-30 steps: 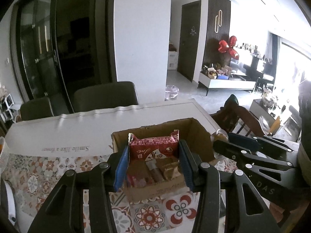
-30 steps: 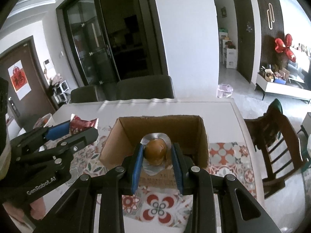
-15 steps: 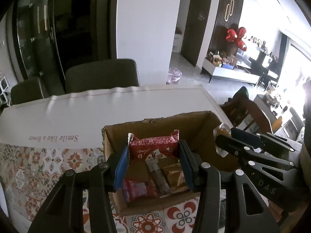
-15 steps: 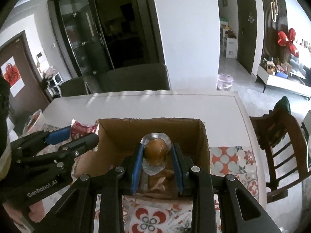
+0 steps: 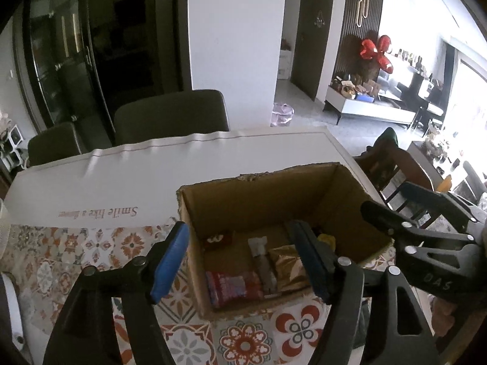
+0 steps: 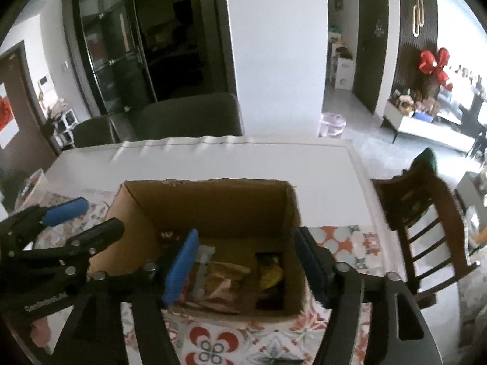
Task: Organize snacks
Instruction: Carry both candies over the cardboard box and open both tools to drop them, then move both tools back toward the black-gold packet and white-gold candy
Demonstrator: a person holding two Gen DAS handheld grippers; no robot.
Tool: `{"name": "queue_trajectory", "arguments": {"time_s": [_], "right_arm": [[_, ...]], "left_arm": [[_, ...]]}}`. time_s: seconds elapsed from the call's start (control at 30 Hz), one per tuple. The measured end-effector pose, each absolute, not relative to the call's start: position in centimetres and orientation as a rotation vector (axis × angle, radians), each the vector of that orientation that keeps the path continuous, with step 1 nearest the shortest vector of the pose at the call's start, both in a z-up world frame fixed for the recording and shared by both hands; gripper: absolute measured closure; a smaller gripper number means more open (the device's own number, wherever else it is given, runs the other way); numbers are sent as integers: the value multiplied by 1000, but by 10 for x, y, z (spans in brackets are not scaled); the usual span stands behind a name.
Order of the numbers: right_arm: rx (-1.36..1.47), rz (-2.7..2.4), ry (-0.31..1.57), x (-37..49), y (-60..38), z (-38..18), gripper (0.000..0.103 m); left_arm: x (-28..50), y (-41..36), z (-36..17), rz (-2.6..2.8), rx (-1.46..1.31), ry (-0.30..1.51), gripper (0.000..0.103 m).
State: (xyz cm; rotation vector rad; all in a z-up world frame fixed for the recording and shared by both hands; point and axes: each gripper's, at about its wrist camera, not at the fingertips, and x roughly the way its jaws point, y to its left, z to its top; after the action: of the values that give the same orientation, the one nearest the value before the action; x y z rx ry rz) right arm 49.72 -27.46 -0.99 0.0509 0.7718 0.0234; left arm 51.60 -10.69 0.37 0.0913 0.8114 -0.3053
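Note:
An open cardboard box [image 5: 261, 194] stands on the patterned tablecloth; it also shows in the right wrist view [image 6: 210, 200]. Inside lie several snacks: a red packet [image 5: 232, 284], a brown bar [image 5: 261, 261], a gold packet [image 5: 286, 267], a small red packet [image 5: 217, 238] and a yellow-wrapped snack [image 6: 269, 273]. My left gripper [image 5: 243, 261] is open and empty above the box's front left. My right gripper [image 6: 246, 267] is open and empty above the box's front. Each gripper shows at the side of the other's view.
The white table [image 5: 152, 176] carries a patterned cloth [image 5: 91, 252]. Dark chairs [image 5: 170, 115] stand behind the table. A wooden chair [image 6: 426, 228] stands at the table's right side. A white object [image 5: 12, 310] sits at the left edge.
Both grippers have opened. The red packet from the left gripper and the round foil-wrapped snack from the right gripper have dropped into the box. Both grippers moved closer over the box.

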Motion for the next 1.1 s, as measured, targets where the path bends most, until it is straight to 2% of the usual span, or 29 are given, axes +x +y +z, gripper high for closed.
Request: {"name": "queue_trajectory", "arguments": {"time_s": [0.57, 1.1], "right_arm": [[92, -50, 678, 379, -294, 23, 23], [89, -140, 711, 301, -305, 8, 23]], "left_arm": [[404, -119, 35, -402, 155, 748, 24], [340, -131, 1, -474, 179, 867, 24]]}}
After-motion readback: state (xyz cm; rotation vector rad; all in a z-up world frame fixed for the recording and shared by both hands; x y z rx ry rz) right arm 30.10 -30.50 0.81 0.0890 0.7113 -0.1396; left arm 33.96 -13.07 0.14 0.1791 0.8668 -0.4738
